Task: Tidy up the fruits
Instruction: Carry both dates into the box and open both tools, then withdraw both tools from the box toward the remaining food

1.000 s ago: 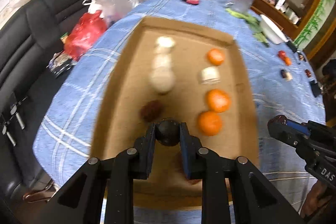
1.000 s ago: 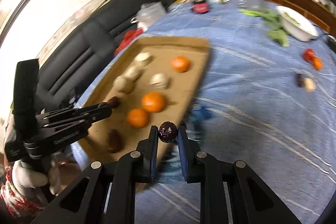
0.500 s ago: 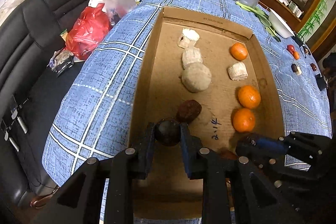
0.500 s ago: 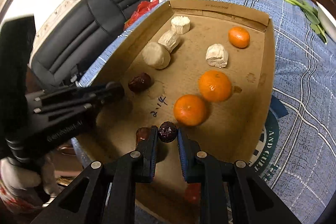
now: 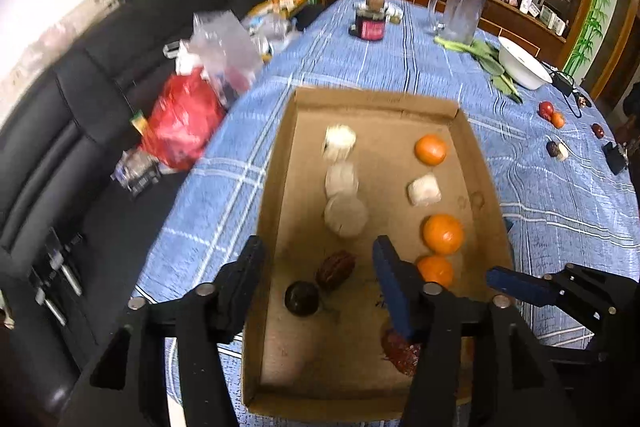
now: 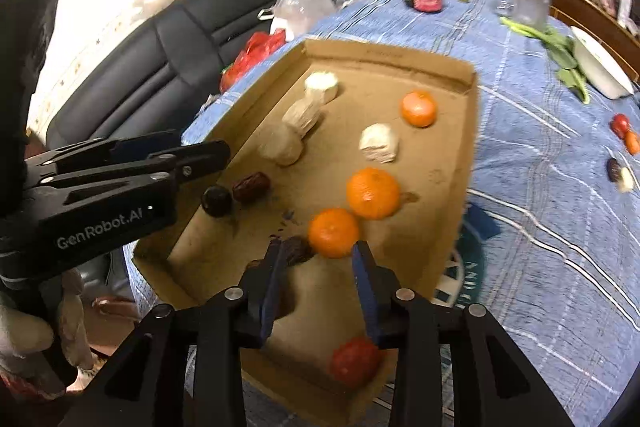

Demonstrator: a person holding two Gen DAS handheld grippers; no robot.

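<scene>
1. Two grippers are working over the cardboard tray (image 5: 276,163) on the blue checked tablecloth (image 5: 360,67); the left gripper (image 5: 316,267) is opening its jaws with nothing pressed between them, a round dark fruit (image 5: 302,298) lying on the tray floor below the gap.
2. The right gripper (image 6: 316,267) is also opening, its pads apart and gripping nothing; a dark date (image 6: 298,251) is sitting on the cardboard just inside its left finger.
3. Sorting is looking well advanced: three oranges (image 5: 443,233) are lining up along the right side of the tray, pale white pieces (image 5: 345,217) are forming a row on the left with one more (image 5: 424,189) among the oranges, and a wrinkled brown date (image 5: 335,269) is lying beside the round dark fruit.
4. A red fruit (image 6: 355,359) is resting near the tray's front edge.
5. Several small fruits (image 5: 551,114) are waiting on the cloth, well apart from the tray to the right, so more fetching is probably remaining.
</scene>
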